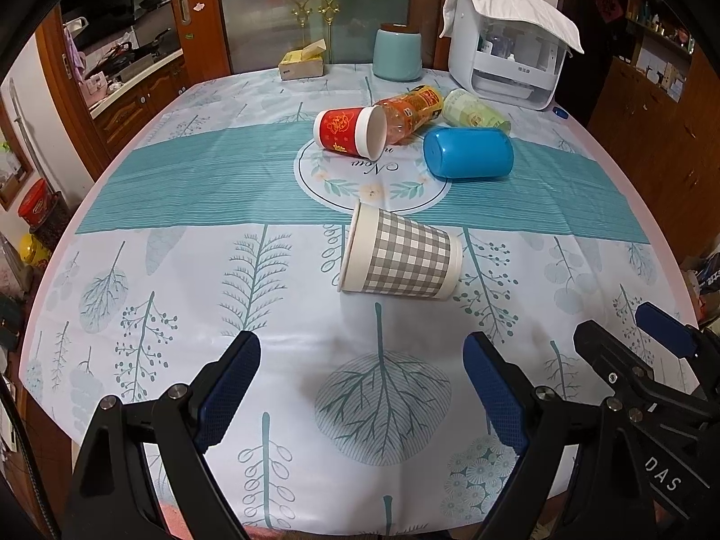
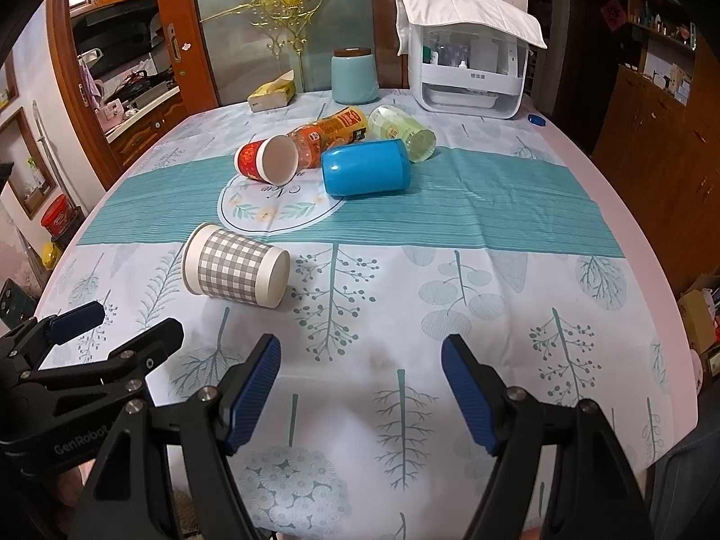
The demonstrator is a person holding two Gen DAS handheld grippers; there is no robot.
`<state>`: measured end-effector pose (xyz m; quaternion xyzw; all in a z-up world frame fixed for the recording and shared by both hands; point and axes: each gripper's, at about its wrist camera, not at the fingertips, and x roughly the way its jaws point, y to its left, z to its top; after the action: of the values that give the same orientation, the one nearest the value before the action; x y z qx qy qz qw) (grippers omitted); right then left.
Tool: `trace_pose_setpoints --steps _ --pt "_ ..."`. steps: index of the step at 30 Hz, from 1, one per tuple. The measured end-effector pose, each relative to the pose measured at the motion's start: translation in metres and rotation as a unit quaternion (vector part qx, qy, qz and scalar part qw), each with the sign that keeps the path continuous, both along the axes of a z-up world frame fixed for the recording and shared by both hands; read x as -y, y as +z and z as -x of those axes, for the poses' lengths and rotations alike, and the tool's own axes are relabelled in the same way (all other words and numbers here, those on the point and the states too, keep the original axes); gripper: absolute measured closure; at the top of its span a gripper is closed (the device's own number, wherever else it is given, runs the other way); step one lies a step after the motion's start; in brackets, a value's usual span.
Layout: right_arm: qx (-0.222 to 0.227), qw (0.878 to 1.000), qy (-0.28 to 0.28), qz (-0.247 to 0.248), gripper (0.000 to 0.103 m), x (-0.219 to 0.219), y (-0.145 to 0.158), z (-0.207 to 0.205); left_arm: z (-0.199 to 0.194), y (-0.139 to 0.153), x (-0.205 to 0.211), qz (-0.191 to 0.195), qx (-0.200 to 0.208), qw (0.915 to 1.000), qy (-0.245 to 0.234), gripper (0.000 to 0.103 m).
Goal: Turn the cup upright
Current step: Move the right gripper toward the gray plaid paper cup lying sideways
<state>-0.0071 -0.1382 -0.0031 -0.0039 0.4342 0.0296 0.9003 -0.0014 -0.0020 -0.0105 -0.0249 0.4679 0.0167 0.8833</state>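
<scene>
A grey checked paper cup (image 1: 400, 255) lies on its side on the tablecloth, mouth to the left; it also shows in the right wrist view (image 2: 236, 267). A red paper cup (image 1: 351, 129) (image 2: 266, 158) and a blue plastic cup (image 1: 468, 153) (image 2: 365, 169) also lie on their sides farther back. My left gripper (image 1: 362, 378) is open and empty, a short way in front of the checked cup. My right gripper (image 2: 360, 373) is open and empty, to the right of the checked cup; it shows in the left wrist view (image 1: 630, 333).
An orange bottle (image 1: 411, 110) and a green bottle (image 1: 472, 110) lie behind the cups. A teal jar (image 1: 398, 54), a tissue box (image 1: 301, 63) and a white appliance (image 1: 508, 45) under a cloth stand at the table's far edge.
</scene>
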Motion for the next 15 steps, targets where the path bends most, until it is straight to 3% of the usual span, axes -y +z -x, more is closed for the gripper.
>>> trace_pose_setpoints --steps 15 --pt "0.021 0.999 0.032 0.008 0.028 -0.012 0.021 -0.001 0.0 0.017 -0.009 -0.001 0.012 0.9999 0.006 0.012"
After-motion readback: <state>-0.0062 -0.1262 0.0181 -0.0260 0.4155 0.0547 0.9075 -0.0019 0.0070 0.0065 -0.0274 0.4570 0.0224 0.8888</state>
